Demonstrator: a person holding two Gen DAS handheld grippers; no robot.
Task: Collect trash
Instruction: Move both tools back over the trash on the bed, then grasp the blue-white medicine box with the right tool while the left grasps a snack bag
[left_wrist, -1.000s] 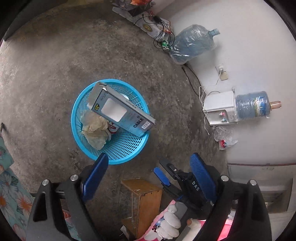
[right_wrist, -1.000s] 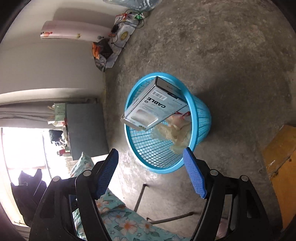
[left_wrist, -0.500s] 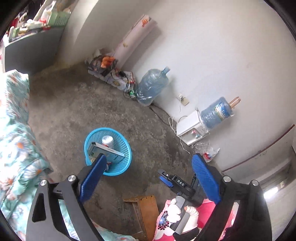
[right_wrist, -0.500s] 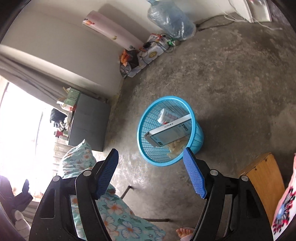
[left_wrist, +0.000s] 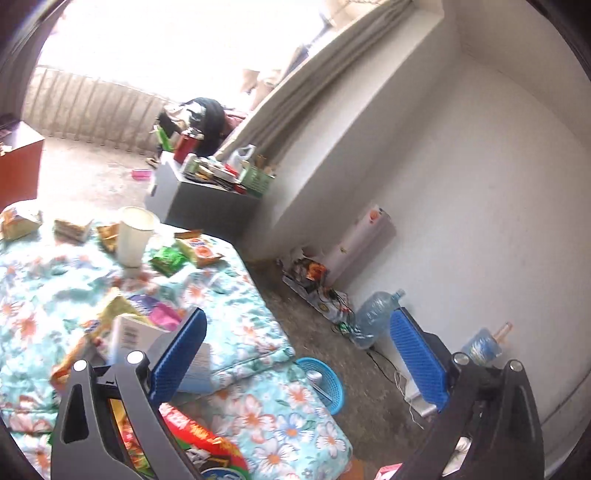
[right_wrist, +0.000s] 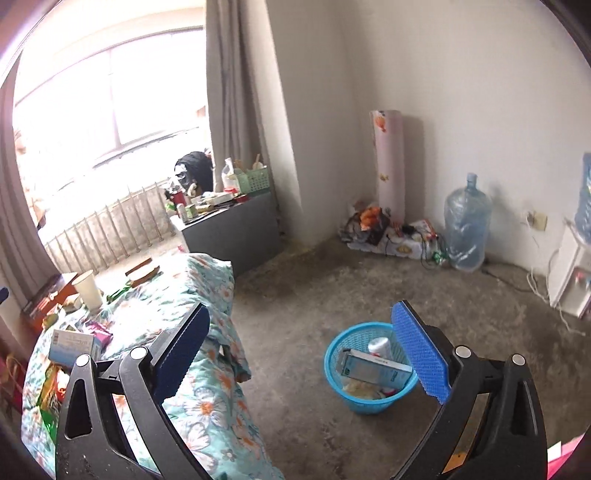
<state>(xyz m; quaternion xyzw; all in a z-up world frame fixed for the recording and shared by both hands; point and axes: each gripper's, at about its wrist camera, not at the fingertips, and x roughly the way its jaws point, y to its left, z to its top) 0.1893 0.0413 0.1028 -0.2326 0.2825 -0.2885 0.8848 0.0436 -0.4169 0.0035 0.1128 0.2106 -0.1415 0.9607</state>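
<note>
Two hand-held grippers fill the lower edges of both views, each with black angular arms and ribbed blue pads. The left gripper (left_wrist: 295, 354) has its jaws opening, wide apart, with nothing between the pads. The right gripper (right_wrist: 306, 354) likewise has its jaws opening and grips nothing.

In the right wrist view the round blue plastic mesh basket (right_wrist: 365, 400) stands on the rough grey concrete floor (right_wrist: 332, 288) at lower centre, partly behind the right-hand pad. Inside it a flat rectangular pale-blue cardboard box (right_wrist: 373, 369) lies tilted across the rim, with a white cylindrical can (right_wrist: 380, 345) behind it and crumpled pale paper beneath.

At the left of both frames spreads a soft floral turquoise bedspread (left_wrist: 236, 295), rumpled at its edge. On it, in the left wrist view, a tall white paper cup (left_wrist: 133, 236) stands upright near the upper left, with a glossy green wrapper (left_wrist: 168, 260) and an orange snack packet (left_wrist: 199, 251) just beside it. A shiny red crinkled bag (left_wrist: 199, 435) lies at the bottom edge.

A clear ribbed plastic water jug (right_wrist: 467, 229) stands against the white wall at right.
</note>
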